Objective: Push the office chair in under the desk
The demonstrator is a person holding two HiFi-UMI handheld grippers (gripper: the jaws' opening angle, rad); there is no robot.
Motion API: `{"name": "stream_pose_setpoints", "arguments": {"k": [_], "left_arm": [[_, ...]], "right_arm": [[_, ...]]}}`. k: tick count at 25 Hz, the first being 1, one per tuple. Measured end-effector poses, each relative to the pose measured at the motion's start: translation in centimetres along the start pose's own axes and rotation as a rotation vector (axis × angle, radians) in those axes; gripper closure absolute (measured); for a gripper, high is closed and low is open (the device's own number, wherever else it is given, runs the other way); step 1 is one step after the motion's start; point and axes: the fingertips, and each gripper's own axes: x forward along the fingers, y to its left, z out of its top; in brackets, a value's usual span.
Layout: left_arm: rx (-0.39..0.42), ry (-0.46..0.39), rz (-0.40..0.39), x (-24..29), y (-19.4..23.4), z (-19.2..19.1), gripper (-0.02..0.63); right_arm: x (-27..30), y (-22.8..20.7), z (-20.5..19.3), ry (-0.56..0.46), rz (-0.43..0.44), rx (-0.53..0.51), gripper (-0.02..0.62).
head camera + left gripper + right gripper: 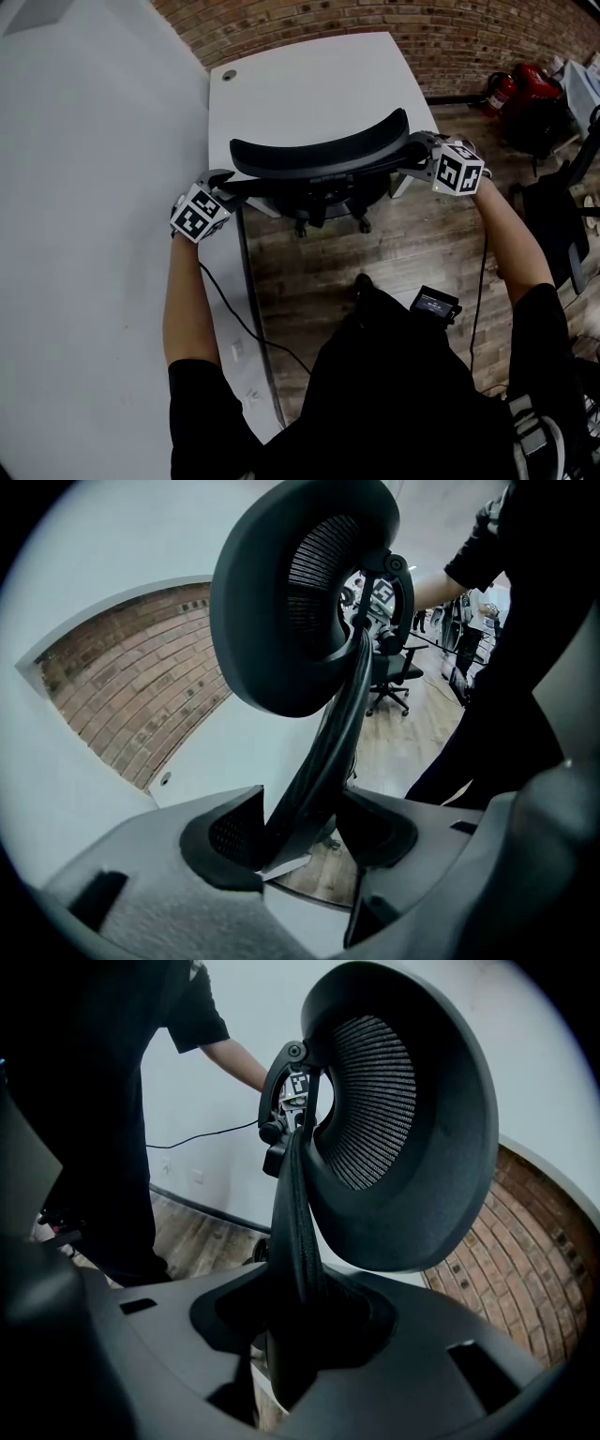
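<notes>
- Pushing step is in hand: the left gripper (pixel 223 180) jaws pinch the office chair (pixel 319 155) backrest at its 9 o'clock edge, and the right gripper (pixel 419 148) jaws pinch its 3 o'clock edge.
- The chair stands at 12 o'clock, its seat seemingly partly beneath the white counter (pixel 309 89), its casters outside.
- The next move probably needs an even, straight shove toward 12 o'clock.
- Wooden floor (pixel 412 262); brick wall (pixel 375 19) at 12 o'clock, white wall (pixel 94 187) at 9.

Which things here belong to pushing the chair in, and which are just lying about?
Job: chair, desk, left tool and right tool, both gripping the chair's back.
Lying about: extinguisher, spare chair, brick wall.
</notes>
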Motion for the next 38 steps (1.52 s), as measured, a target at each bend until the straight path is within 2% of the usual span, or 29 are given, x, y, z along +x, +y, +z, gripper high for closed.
{"name": "stream_pose_setpoints", "arguments": {"k": [6,14,22,26,28,30,32,35,38], "left_arm": [[-0.009,0.002,0.008,0.6,1.4,0.6,0.367],[-0.01,0.017,-0.007,0.2,1.2,0.4,0.362],[-0.007,0.019,0.05,1.0,1.5,-0.1,0.348],[0.034,0.065,0.073,0.2,1.3,-0.3,0.342],[0.053,0.06,0.091,-1.5,1.8,0.0,0.337],[0.051,0.025,0.129,-3.9,2.5,0.7,0.336],[0.038,-0.024,0.166,-6.5,3.0,1.7,0.336],[0.004,-0.134,0.206,-10.6,3.0,4.2,0.336],[-0.068,-0.318,0.227,-14.5,1.9,7.5,0.337]], "right_arm": [[0.3,-1.4,-0.9,0.002,0.015,0.009,0.463],[0.0,-0.8,-0.1,-0.03,-0.01,-0.013,0.465],[0.6,-0.9,-0.4,-0.03,-0.022,-0.022,0.463],[0.1,-0.6,-0.4,-0.017,-0.003,0.0,0.453],[-0.9,-1.0,-0.1,-0.017,-0.009,-0.002,0.448],[-2.6,-1.4,0.2,-0.018,-0.031,-0.002,0.423],[-4.8,-1.7,1.3,-0.051,-0.059,0.028,0.453],[-9.1,-2.8,4.7,-0.202,-0.143,0.125,0.488],[-13.1,-3.4,8.6,-0.358,-0.234,0.21,0.5]]}}
